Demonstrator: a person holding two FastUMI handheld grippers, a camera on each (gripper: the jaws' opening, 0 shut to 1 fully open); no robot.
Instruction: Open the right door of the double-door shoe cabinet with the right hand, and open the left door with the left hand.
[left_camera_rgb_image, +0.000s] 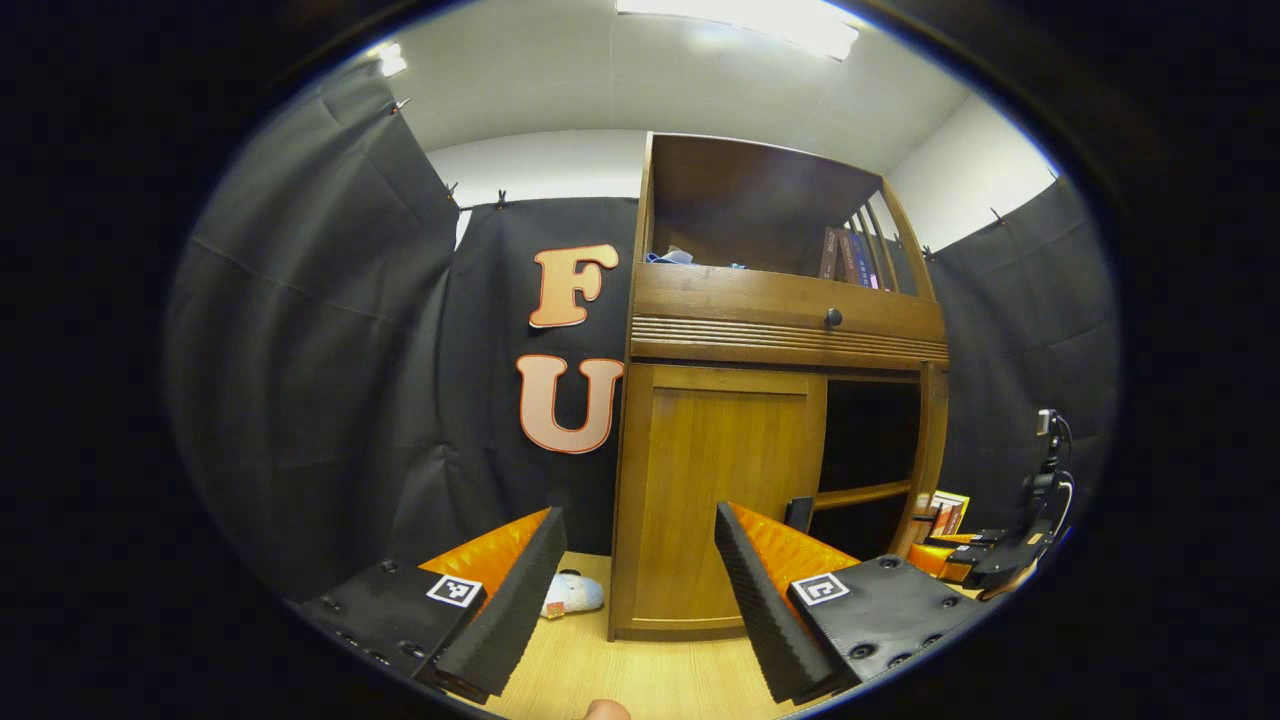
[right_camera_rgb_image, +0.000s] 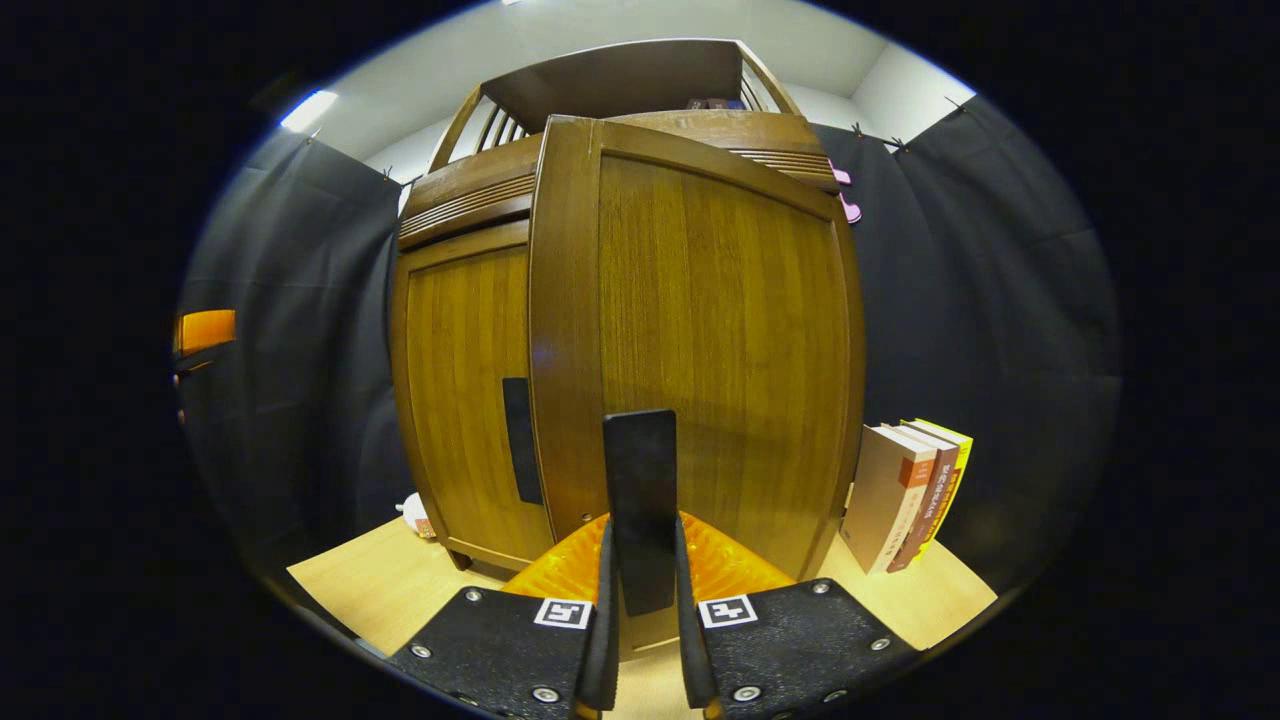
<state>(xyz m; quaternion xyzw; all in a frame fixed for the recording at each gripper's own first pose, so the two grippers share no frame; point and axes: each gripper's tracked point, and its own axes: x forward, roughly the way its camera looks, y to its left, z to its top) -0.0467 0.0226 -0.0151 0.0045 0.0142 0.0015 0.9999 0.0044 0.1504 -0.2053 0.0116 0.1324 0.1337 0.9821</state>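
The right gripper (right_camera_rgb_image: 645, 640) has its jaws pinched on the flat black handle (right_camera_rgb_image: 640, 505) of the brown wooden right door (right_camera_rgb_image: 700, 330), which stands swung out from the brown wooden double-door shoe cabinet (right_camera_rgb_image: 470, 200) and close to the camera. The left gripper (left_camera_rgb_image: 635, 600) has its jaws spread wide, nothing between them, hanging apart from the cabinet front above the pale wooden floor (left_camera_rgb_image: 640, 670).

In the left gripper view the brown wooden left door (left_camera_rgb_image: 720, 490) is closed, and beside it the right half of the cabinet is a dark open bay with a wooden shelf (left_camera_rgb_image: 865, 493) across it. A drawer front with a small round dark knob (left_camera_rgb_image: 833, 318) runs above, and upright books (left_camera_rgb_image: 850, 258) stand in the open top compartment. A small white soft thing (left_camera_rgb_image: 572, 592) lies on the floor at the cabinet's left foot.

The right gripper view shows the left door's own black handle (right_camera_rgb_image: 521, 440) and a row of upright books (right_camera_rgb_image: 915, 495) on the floor just beside the open door. Their spines carry writing too small to read.
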